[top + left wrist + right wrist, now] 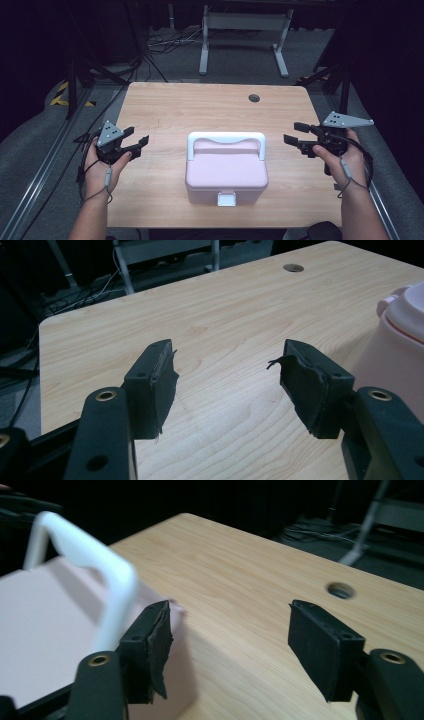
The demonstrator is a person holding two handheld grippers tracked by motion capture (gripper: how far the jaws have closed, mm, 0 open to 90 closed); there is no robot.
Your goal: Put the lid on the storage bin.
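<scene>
Nearest the person's edge of the desk [165, 105] sits the box [226, 172], pink, closed, with a white clasp [226, 199] on its front face and a white handle [226, 138] lying back over the lid. It rests squarely in the middle, between the two hands and touched by neither.

The left gripper [136, 142] hovers off to the box's left, jaws wide with nothing between them; in the left gripper view its pads [155, 385] frame bare wood, the box [395, 340] just off to one side. The right gripper [299, 134] hangs to the right, also wide and empty, its pads [322, 645] over the desk beside the handle [100, 575].

Judging by this, nothing on the box has been worked yet: the clasp looks fastened and the lid down. Whatever handling is meant, opening or lifting, seems wholly ahead.

Farther back, a cable hole [254, 98] marks the desk's far side.
</scene>
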